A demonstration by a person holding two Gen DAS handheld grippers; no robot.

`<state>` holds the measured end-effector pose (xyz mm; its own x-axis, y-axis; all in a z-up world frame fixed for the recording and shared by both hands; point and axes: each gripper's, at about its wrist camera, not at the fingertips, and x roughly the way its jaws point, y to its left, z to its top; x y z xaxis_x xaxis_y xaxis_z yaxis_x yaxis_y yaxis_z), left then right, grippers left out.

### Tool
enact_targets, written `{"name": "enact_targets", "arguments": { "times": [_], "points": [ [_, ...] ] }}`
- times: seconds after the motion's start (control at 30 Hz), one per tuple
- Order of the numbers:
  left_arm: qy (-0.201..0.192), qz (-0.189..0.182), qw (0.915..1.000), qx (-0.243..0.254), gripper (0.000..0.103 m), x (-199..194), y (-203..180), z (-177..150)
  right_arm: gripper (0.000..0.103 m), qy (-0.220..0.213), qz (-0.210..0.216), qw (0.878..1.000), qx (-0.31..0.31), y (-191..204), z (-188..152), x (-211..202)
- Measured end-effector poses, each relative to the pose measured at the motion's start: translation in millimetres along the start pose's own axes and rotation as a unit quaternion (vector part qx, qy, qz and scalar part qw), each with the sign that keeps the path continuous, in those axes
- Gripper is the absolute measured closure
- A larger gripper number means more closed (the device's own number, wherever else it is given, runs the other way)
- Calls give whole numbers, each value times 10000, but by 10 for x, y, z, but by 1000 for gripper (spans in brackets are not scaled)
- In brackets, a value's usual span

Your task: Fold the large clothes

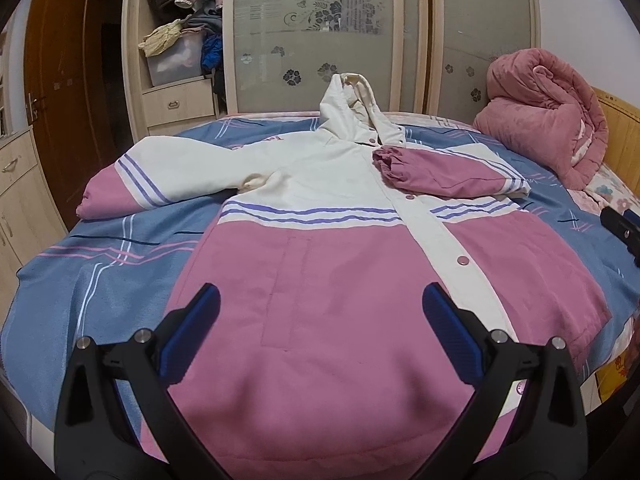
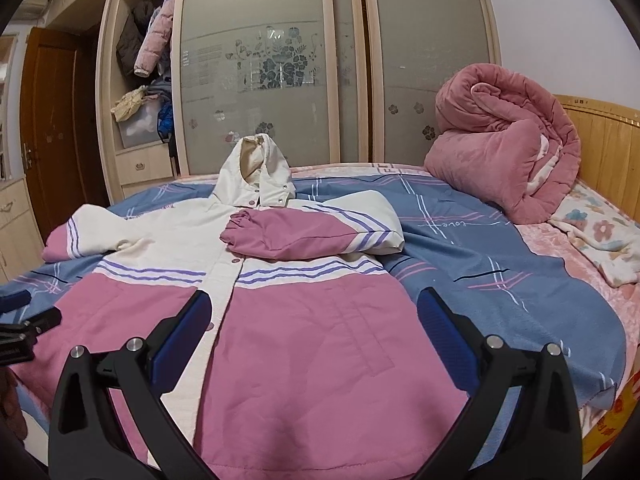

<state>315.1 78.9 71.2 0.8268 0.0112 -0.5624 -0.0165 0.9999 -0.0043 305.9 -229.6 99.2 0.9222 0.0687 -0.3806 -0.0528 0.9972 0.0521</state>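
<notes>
Both grippers, left (image 1: 320, 320) and right (image 2: 314, 322), gape over jacket (image 2: 320, 340); bedspread (image 2: 460, 240) reads "love".

A bedroom in a home.
A bed (image 2: 500, 280) with a blue striped sheet and a rolled pink quilt (image 2: 508, 148) stands before a wardrobe (image 2: 256, 60) with frosted sliding doors, coats hanging inside, beside a wooden door (image 1: 56, 92).

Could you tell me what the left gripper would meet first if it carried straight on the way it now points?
Most likely the pink lower front of the jacket, which lies directly ahead of the open left gripper; depth is hard to judge.
</notes>
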Motion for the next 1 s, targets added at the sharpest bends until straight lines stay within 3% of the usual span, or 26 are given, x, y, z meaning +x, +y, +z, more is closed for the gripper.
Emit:
{"name": "enact_targets", "arguments": {
  "times": [0.27,0.37,0.47,0.53,0.67,0.8,1.0],
  "points": [
    [75,-204,9997,-103,2,18,-41,-2,1,75,279,9994,215,-94,-21,67],
    [7,-242,9996,-117,2,-32,-56,37,1,217,155,9995,-155,-18,-58,168],
    [-127,-224,9996,-112,2,-109,-39,89,1,148,-3,9958,-908,186,-103,261],
    [-255,-169,9995,-114,2,-152,-7,124,1,-2,-195,9868,-1609,367,-128,340],
    [-598,-72,9981,-159,2,-214,128,209,1,-170,-453,9564,-2881,751,-124,641],
    [-890,152,9958,-156,2,-164,246,292,1,414,-289,9442,-3256,1065,68,1285],
    [-1032,147,9933,-502,2,-109,485,462,3,947,-513,9174,-3831,1532,253,2264]
  ]
}}
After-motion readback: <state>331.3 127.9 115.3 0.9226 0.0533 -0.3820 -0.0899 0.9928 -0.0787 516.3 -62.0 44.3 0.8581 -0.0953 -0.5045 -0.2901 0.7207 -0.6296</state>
